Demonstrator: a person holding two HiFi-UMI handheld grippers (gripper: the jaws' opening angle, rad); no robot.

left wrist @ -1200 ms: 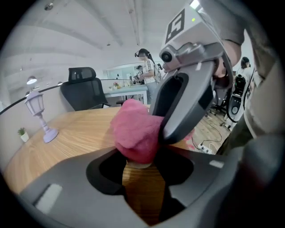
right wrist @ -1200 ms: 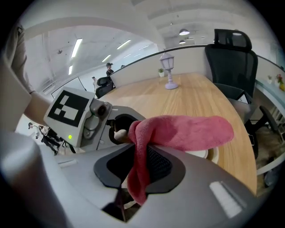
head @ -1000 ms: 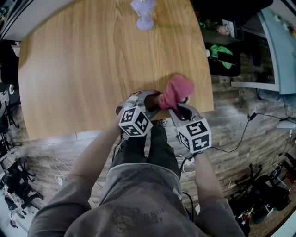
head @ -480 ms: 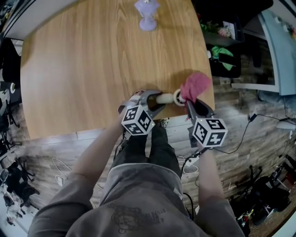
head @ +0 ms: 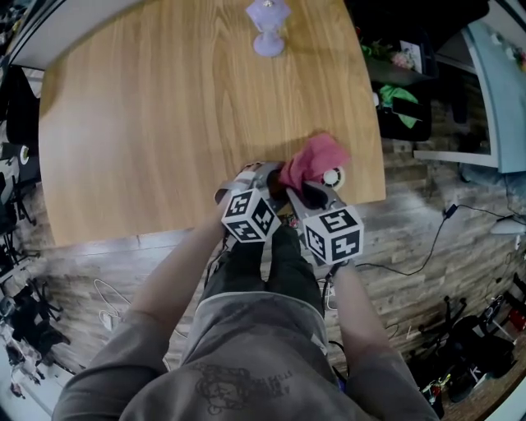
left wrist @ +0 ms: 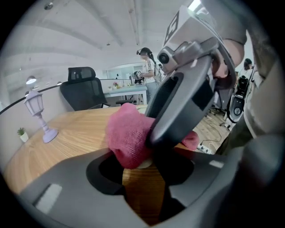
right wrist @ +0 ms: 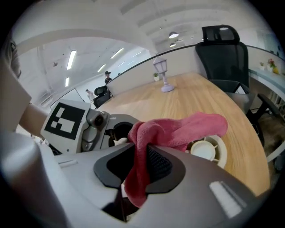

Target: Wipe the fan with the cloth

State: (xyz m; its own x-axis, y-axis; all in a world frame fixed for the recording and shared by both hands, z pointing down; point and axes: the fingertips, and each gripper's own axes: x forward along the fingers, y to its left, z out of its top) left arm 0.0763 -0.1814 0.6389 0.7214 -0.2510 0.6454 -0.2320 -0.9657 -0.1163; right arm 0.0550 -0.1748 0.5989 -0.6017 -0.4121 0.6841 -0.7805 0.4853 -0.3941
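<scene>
A small cream hand fan lies out over the wooden table's (head: 164, 123) near right corner; its round head (head: 333, 176) pokes out from under a pink cloth (head: 312, 159). My left gripper (head: 267, 178) is shut on the fan's handle, of which only a cream sliver (left wrist: 144, 164) shows below the cloth (left wrist: 129, 136). My right gripper (head: 308, 191) is shut on the cloth (right wrist: 178, 128) and presses it over the handle, close against the left jaws. In the right gripper view the fan head (right wrist: 207, 150) sits just beyond the cloth.
A small lilac lamp figurine (head: 269, 25) stands at the table's far edge. A black office chair (right wrist: 225, 53) is behind the table on the right. The table's front and right edges run right by the grippers, with cables on the floor below.
The right gripper swung the cloth out right along the fan toward its head, baring the handle, then came back left over the handle. The left gripper kept still.
</scene>
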